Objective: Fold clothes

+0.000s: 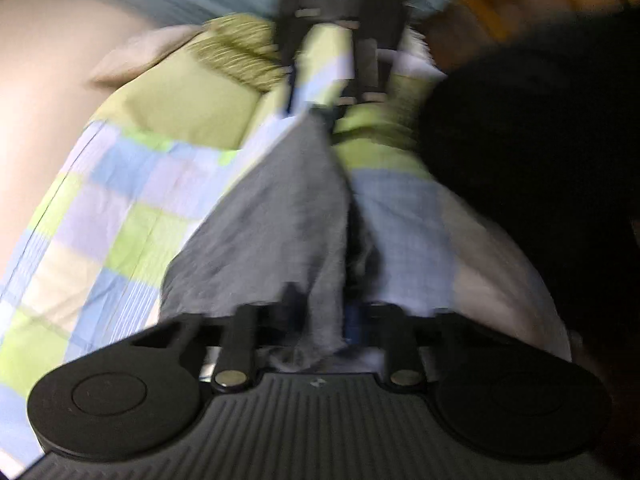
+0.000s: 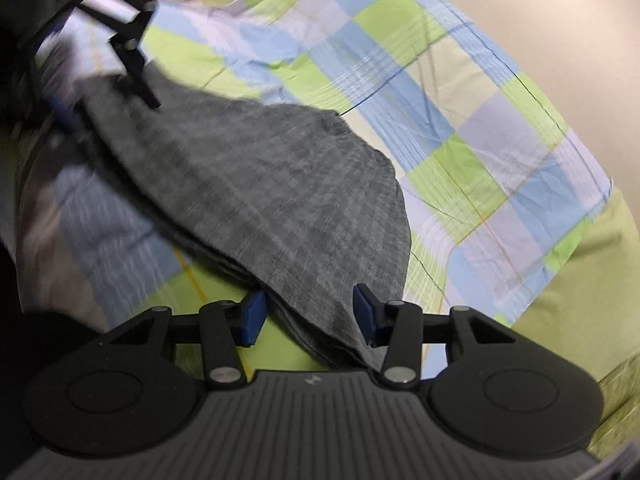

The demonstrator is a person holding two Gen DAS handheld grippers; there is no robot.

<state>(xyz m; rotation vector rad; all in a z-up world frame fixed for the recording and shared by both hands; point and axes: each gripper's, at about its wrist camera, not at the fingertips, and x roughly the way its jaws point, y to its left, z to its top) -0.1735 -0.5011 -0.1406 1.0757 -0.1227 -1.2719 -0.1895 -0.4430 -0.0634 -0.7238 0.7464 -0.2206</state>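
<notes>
A grey cloth hangs stretched between my two grippers above a bed; it also shows in the left wrist view. My right gripper has its blue pads set apart, with the cloth's end lying between them, pressed on the right pad. My left gripper holds the other end of the cloth, which bunches between its fingers; the picture is blurred. The right gripper shows at the far end of the cloth in the left wrist view, and the left gripper shows at top left in the right wrist view.
The bed has a checked sheet in green, blue and white, with a green pillow near its head. A beige wall runs beside the bed. A dark shape fills the right side of the left wrist view.
</notes>
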